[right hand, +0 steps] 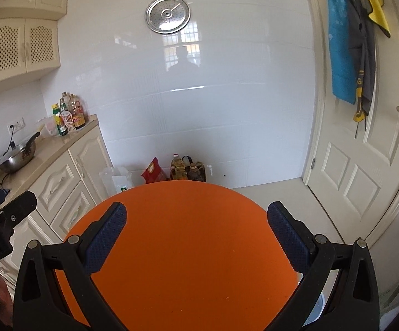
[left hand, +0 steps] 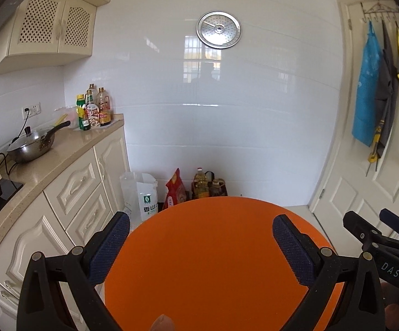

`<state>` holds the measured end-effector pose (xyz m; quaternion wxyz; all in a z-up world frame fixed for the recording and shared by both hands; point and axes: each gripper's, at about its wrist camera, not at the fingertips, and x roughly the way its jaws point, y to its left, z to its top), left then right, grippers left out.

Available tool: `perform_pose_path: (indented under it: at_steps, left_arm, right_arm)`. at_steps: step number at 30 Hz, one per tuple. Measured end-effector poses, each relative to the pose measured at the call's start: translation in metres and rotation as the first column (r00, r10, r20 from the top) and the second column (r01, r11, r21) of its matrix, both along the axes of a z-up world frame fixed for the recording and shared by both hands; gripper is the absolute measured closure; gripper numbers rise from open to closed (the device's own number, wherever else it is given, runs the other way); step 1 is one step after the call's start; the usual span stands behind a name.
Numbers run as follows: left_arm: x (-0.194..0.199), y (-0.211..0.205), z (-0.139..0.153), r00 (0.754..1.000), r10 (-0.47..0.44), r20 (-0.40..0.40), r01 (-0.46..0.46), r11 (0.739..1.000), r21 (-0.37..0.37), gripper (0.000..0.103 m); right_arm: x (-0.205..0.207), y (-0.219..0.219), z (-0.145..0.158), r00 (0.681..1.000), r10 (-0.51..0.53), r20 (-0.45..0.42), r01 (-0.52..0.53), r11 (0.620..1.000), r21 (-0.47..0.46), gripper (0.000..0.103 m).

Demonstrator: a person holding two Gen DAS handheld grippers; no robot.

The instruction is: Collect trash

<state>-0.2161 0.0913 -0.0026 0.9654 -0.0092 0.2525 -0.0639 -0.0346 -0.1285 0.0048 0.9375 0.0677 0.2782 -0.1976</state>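
A round orange table top (left hand: 213, 262) fills the lower part of both views; it also shows in the right wrist view (right hand: 188, 237). My left gripper (left hand: 201, 231) is open above it, holding nothing. My right gripper (right hand: 196, 220) is open above the same table, holding nothing. The right gripper also shows at the right edge of the left wrist view (left hand: 375, 229). A small brownish object (left hand: 162, 323) pokes up at the bottom edge of the left wrist view; I cannot tell what it is. No other trash shows.
A kitchen counter (left hand: 61, 149) with a wok (left hand: 31, 146) and sauce bottles (left hand: 94, 107) runs along the left. Bags and oil bottles (left hand: 199, 186) stand on the floor by the white wall. A white door (right hand: 364, 151) with hanging cloths is at right.
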Motion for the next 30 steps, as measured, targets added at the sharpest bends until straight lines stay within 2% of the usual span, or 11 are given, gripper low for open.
perform_pose_path:
  at_steps: [8,15,22,30]
  left_arm:
    - [-0.028,0.016,0.012,1.0,0.015,0.023,-0.014,0.999,-0.045,0.001]
    - [-0.053,0.013,0.013,0.998,0.031,0.053,-0.031,0.999,-0.012,0.001]
    - [-0.054,0.007,0.015,0.998,0.024,0.064,-0.024,1.0,-0.001,0.001]
    - [-0.051,0.016,0.011,0.997,0.025,0.073,-0.023,0.999,-0.026,0.001]
  right_arm:
    - [0.005,0.023,0.0,0.999,0.031,-0.017,-0.031,0.998,-0.047,0.0]
    - [0.011,0.033,0.001,0.999,0.049,-0.023,-0.05,0.997,-0.058,0.0]
    - [0.011,0.033,0.001,0.998,0.062,-0.027,-0.063,0.996,-0.056,0.0]
    - [0.01,0.037,0.001,0.998,0.061,-0.027,-0.062,0.997,-0.055,0.0]
